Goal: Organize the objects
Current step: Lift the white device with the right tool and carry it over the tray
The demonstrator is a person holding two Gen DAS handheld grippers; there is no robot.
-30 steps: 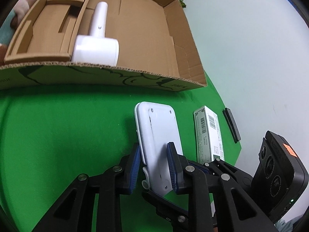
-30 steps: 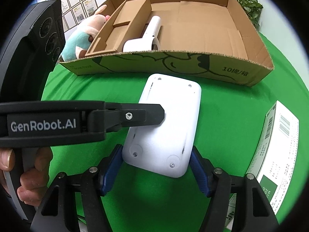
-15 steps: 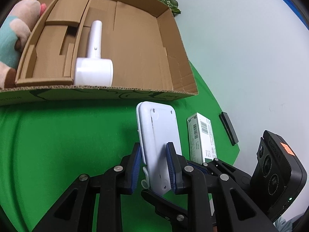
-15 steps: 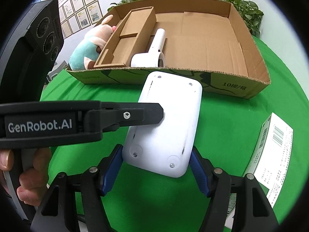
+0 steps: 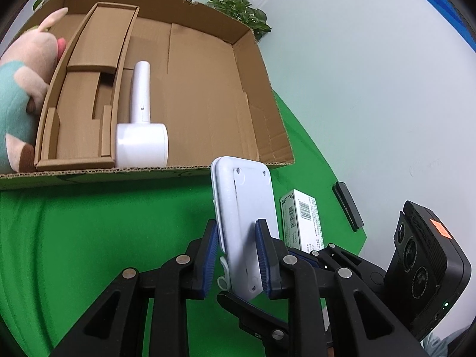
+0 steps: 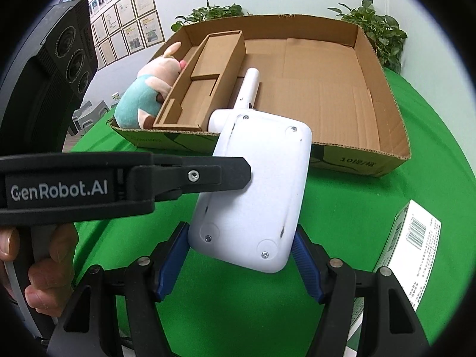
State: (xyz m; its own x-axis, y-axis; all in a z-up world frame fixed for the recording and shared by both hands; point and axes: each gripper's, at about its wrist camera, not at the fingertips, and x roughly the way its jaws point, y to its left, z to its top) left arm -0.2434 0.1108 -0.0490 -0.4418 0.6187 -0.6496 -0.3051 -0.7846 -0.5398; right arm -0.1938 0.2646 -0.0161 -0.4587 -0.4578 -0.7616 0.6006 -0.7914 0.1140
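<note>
A flat white plastic device (image 5: 244,208) is held in the air above the green cloth, its screwed back side showing. My left gripper (image 5: 238,255) is shut on its thin faces. My right gripper (image 6: 241,255) grips its two long edges near the lower end, and the device (image 6: 255,184) fills the middle of the right wrist view, with the left gripper's finger (image 6: 208,175) pressed on it from the left. Ahead lies an open cardboard box (image 5: 267,113) holding a white handheld appliance (image 5: 139,131), a cardboard insert (image 5: 86,101) and a plush toy (image 5: 20,95).
A white barcoded carton (image 5: 300,220) and a small black bar (image 5: 348,205) lie on the green cloth (image 5: 89,238) to the right. Potted plants (image 6: 377,38) stand behind the box by a white wall. The carton also shows in the right wrist view (image 6: 413,244).
Both grippers have lifted the white device higher and toward the box; the box interior now shows more fully from above. Both grips are unchanged.
</note>
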